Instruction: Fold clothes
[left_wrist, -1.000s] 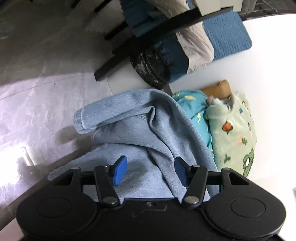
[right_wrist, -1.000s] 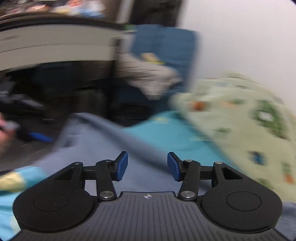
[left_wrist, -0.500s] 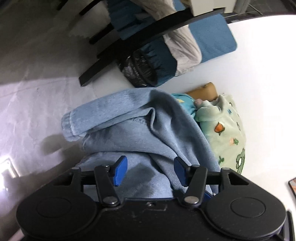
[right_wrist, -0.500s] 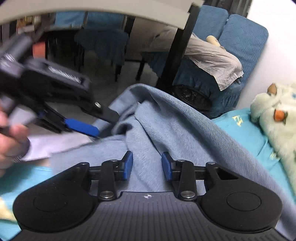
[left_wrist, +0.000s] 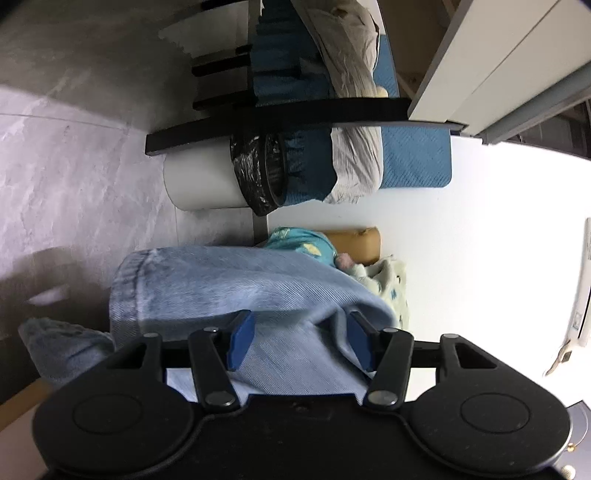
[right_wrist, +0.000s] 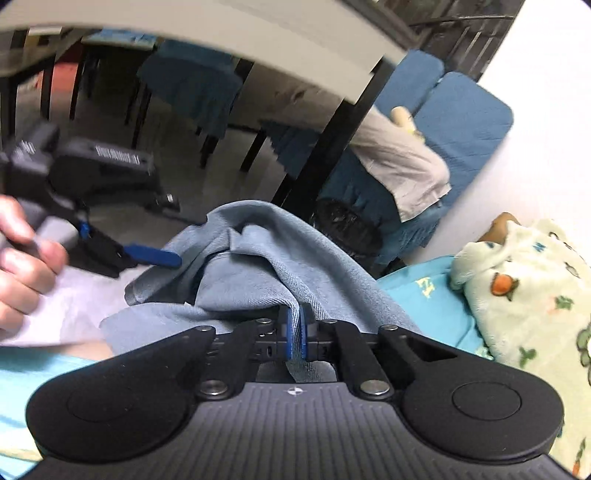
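1. Right wrist view: the right tool (right_wrist: 294, 338) is clenched on a fold of the jeans (right_wrist: 280, 258), blue pads pressed together with denim pinched between them.
2. Left wrist view: the left tool (left_wrist: 301, 341) is released, its pads spread wide with the jeans (left_wrist: 240, 291) lying between and beneath them, and no grip.
3. Jeans drape over the counter (left_wrist: 480, 240) edge, one hemmed leg end hanging off the side above the floor (left_wrist: 74, 184).
4. In the right wrist view the left tool (right_wrist: 155, 258) hovers just beside the denim's bunched edge, a hand (right_wrist: 26, 258) wrapped around its handle.
5. A teal garment (right_wrist: 424, 295) lies under the jeans, toward the far edge of the counter.
6. A pale green fleece (right_wrist: 528, 295) with printed animals sits just beside the teal one, touching it.
7. Beyond the counter edge stands a bin (left_wrist: 258, 173) with a black liner, and a blue chair (right_wrist: 461, 122) with a grey cloth (right_wrist: 399, 162) draped over it.
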